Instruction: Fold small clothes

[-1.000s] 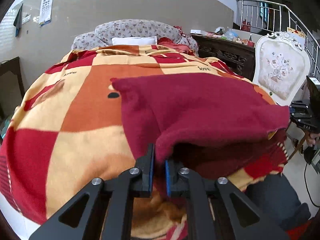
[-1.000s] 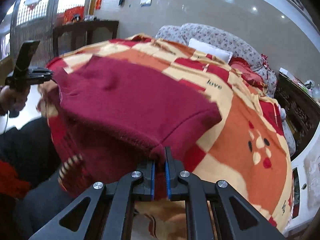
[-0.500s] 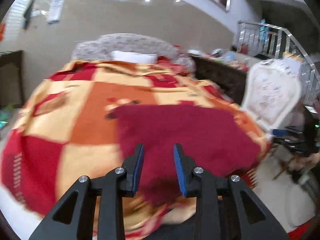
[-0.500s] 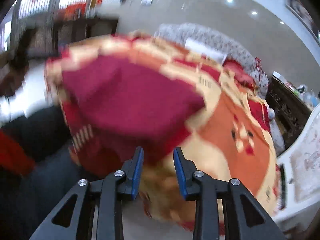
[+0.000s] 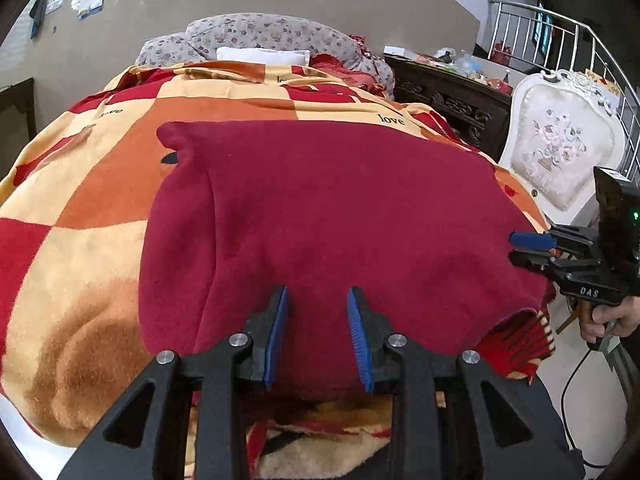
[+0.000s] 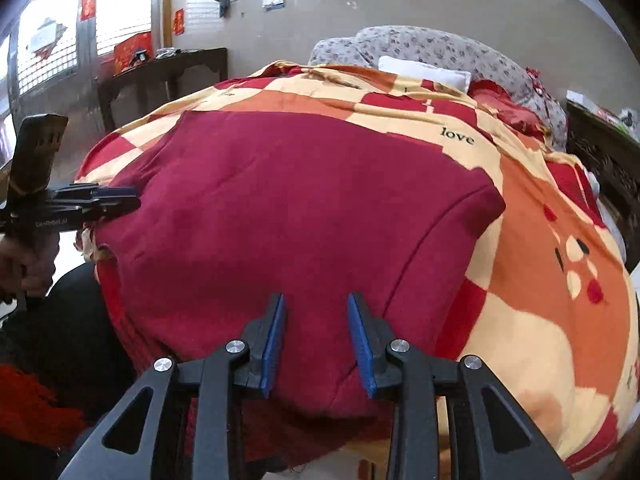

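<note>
Left wrist view: left gripper [image 5: 317, 300] and right gripper [image 6: 316, 306] spread, empty, over red garment's [image 5: 328, 216] near edge; blanket [image 5: 80, 248] bare leftward.

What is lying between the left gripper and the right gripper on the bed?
In both wrist views, only the dark red garment lies flat between the left gripper and the right gripper, on the checked blanket.

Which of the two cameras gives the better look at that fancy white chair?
The left wrist view. The white chair stands beside the bed at the right there, its carved back and flower-embroidered panel clearly visible. The right wrist view does not show the chair at all; it looks across the blanket toward the windows.
</note>
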`<state>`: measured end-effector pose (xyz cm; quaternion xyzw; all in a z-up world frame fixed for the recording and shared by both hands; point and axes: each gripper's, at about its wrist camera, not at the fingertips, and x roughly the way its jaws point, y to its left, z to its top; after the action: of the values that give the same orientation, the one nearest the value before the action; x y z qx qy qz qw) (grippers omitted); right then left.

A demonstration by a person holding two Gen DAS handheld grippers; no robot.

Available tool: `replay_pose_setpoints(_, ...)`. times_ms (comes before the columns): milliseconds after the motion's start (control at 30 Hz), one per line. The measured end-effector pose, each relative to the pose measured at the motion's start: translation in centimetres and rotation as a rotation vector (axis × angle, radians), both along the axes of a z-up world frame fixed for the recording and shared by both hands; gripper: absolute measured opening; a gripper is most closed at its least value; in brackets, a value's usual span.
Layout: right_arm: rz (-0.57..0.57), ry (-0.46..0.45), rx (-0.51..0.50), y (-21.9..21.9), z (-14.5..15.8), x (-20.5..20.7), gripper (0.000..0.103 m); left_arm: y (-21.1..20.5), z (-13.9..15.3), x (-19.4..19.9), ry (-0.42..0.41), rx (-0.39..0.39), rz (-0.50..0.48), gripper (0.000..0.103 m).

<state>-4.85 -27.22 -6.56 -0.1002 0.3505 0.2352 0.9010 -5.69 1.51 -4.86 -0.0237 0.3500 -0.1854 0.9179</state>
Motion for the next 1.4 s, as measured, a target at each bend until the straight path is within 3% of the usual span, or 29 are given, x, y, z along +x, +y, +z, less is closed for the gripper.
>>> replay_pose_setpoints(100,0.003,0.020,-0.023,0.5,0.1,0.3,0.038,0.5,0.3,-0.1,0.007,-0.029,0.005,0.029)
replay_pose_setpoints(200,0.017,0.108,-0.018,0.6,1.2,0.9,0.054,1.6,1.4,-2.0,0.025,-0.062,0.027,0.032)
replay_pose_setpoints(267,0.003,0.147,-0.056,1.2,2.3,1.0,0.065,2.3,2.4,-4.3,-0.011,-0.052,0.045,0.054)
replay_pose_setpoints(333,-0.018,0.101,-0.096,2.3,3.7,0.0,0.076,3.2,3.1,-6.2,-0.057,-0.034,0.090,0.067)
replay_pose_setpoints(400,-0.031,0.045,-0.104,3.2,5.1,-0.6,0.084,4.9,3.5,-6.9,-0.079,-0.050,0.154,0.067)
replay_pose_setpoints(500,-0.037,-0.016,-0.081,4.9,6.8,-0.8,0.085,7.8,3.0,-5.5,-0.011,-0.156,0.246,0.068)
replay_pose_setpoints(600,-0.010,-0.079,-0.064,6.6,7.4,-0.4,0.086,9.3,1.7,-3.0,0.103,-0.348,0.251,0.068)
replay_pose_setpoints(700,-0.031,-0.048,-0.055,7.3,6.4,1.4,0.086,8.6,0.4,-1.3,0.175,-0.445,0.220,0.069)
replay_pose_setpoints(867,-0.106,0.049,-0.028,6.8,3.6,3.7,0.086,7.3,-0.2,-0.4,0.263,-0.575,0.175,0.089)
replay_pose_setpoints(1000,-0.113,0.085,-0.030,6.7,1.9,3.8,0.086,7.7,-0.8,-0.7,0.261,-0.634,0.184,0.090)
replay_pose_setpoints(1033,-0.112,0.075,-0.034,6.8,1.7,3.6,0.086,8.1,-1.0,-0.5,0.270,-0.682,0.195,0.091)
replay_pose_setpoints(1167,-0.111,0.064,-0.030,6.6,1.6,3.4,0.086,8.4,-0.9,0.0,0.295,-0.743,0.225,0.096)
replay_pose_setpoints(1200,-0.113,0.065,-0.024,6.6,1.6,3.4,0.086,8.4,-0.7,-0.1,0.296,-0.761,0.224,0.092)
replay_pose_setpoints(1233,-0.115,0.066,-0.021,6.5,1.5,3.4,0.086,8.3,-0.6,-0.5,0.308,-0.796,0.227,0.079)
replay_pose_setpoints(1267,-0.117,0.068,-0.018,6.5,1.5,3.4,0.086,7.9,-0.4,-1.1,0.323,-0.830,0.215,0.074)
replay_pose_setpoints(1333,-0.119,0.068,-0.020,6.5,1.5,3.3,0.086,7.3,0.1,-1.8,0.304,-0.808,0.209,0.074)
replay_pose_setpoints(1400,-0.116,0.067,-0.023,6.4,1.5,3.2,0.087,7.0,0.4,-1.9,0.253,-0.704,0.251,0.072)
